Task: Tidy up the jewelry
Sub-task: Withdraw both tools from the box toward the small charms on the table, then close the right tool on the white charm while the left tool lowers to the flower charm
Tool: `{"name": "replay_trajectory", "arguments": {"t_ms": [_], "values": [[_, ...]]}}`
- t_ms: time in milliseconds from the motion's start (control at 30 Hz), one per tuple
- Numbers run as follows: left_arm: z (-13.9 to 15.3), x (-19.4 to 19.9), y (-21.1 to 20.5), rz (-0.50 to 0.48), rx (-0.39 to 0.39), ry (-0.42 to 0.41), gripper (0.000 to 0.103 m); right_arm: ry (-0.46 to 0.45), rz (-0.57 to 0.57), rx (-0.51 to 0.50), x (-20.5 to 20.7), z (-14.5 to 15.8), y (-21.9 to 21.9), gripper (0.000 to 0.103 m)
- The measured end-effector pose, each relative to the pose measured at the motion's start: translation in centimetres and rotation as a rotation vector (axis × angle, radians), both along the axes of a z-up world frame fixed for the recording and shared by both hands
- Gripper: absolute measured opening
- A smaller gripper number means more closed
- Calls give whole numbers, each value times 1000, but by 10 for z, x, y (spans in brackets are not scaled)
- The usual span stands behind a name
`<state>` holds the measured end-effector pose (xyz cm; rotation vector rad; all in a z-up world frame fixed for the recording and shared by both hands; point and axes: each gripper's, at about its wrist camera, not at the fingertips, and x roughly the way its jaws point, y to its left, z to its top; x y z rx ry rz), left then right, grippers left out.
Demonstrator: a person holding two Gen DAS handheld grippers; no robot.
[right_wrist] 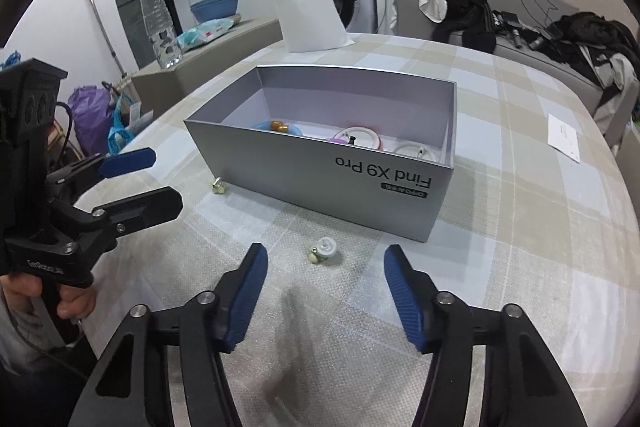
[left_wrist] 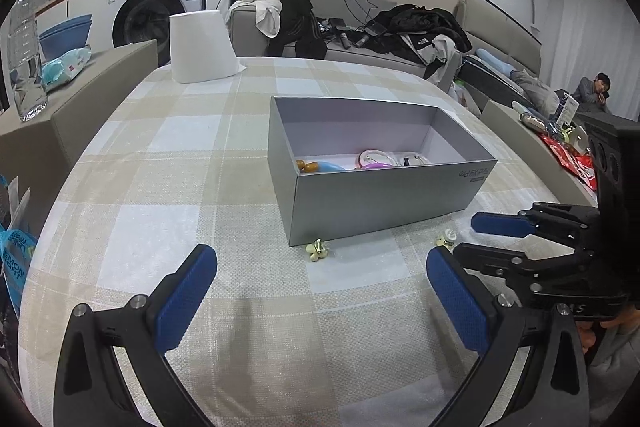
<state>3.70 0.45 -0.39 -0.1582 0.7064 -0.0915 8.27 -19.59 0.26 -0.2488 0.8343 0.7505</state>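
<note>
Both tongs, left (left_wrist: 320,291) and right (right_wrist: 324,291), gape empty over the table (right_wrist: 520,227). Each earring (right_wrist: 322,251) (left_wrist: 317,249) looks tiny, light, slippery: pinch its body squarely.

Bare tablecloth (right_wrist: 320,307) lies between the open fingers of the right gripper (right_wrist: 325,267), with only a small pale earring (right_wrist: 322,251) just ahead. Beyond it the grey box (right_wrist: 320,183) wall blocks forward passage.
</note>
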Motion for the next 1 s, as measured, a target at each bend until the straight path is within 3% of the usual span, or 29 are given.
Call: {"name": "replay_trajectory", "arguments": {"t_ms": [100, 267, 1000], "values": [[0, 0, -3, 6, 13, 0, 102, 0, 7, -45, 0, -5, 7, 39], [-1, 0, -2, 9, 13, 3, 102, -24, 17, -98, -4, -11, 14, 36], [-2, 5, -4, 2, 20, 19, 102, -56, 39, -107, -6, -10, 21, 14]]}}
